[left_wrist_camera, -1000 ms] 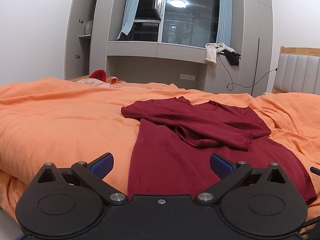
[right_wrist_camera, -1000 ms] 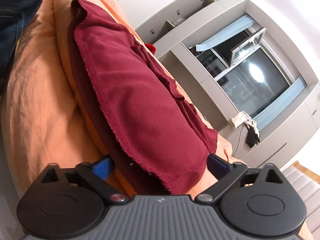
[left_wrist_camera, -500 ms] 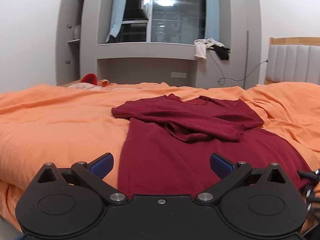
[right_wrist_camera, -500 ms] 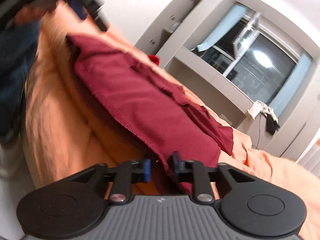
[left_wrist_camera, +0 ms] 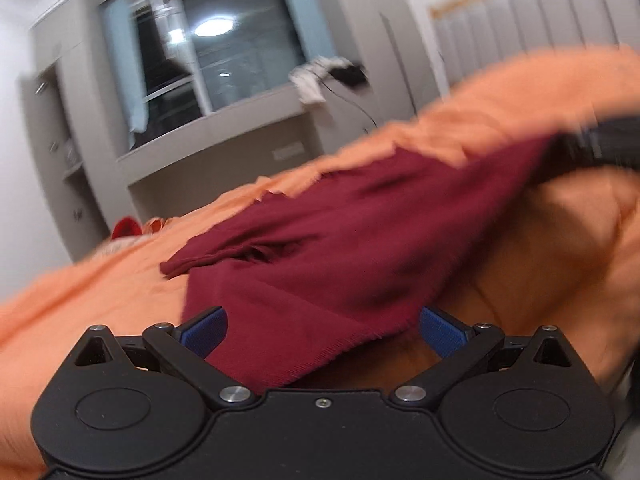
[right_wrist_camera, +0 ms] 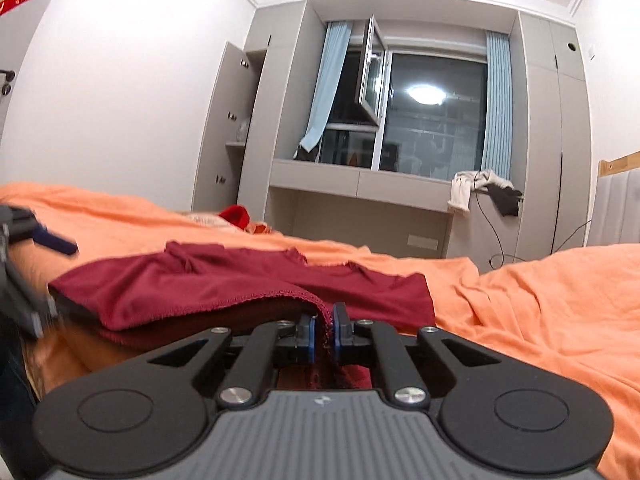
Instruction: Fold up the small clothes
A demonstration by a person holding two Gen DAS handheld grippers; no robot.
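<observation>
A dark red shirt point(left_wrist_camera: 340, 248) point(right_wrist_camera: 224, 280) lies on the orange bedspread point(left_wrist_camera: 100, 300) point(right_wrist_camera: 540, 300), sleeves folded over its body. My right gripper point(right_wrist_camera: 323, 328) is shut on the shirt's hem corner, which is lifted off the bed, and it shows as a dark blur point(left_wrist_camera: 600, 142) at the right of the left wrist view. My left gripper point(left_wrist_camera: 322, 330) is open, blue pads wide apart, with the near hem corner lying between them and neither pad pressing it. It appears blurred at the left edge point(right_wrist_camera: 36, 240) of the right wrist view.
A grey wardrobe with a window point(right_wrist_camera: 420, 108) and shelf stands behind the bed. White and black clothes point(right_wrist_camera: 484, 188) hang at the shelf's right end. A red item point(right_wrist_camera: 236, 216) lies at the bed's far side. A padded headboard point(left_wrist_camera: 540, 28) is at the right.
My right gripper shut on the shirt's hem corner, rolled level and lifted it. My left gripper rolled and moved down close to the other hem corner, staying open.
</observation>
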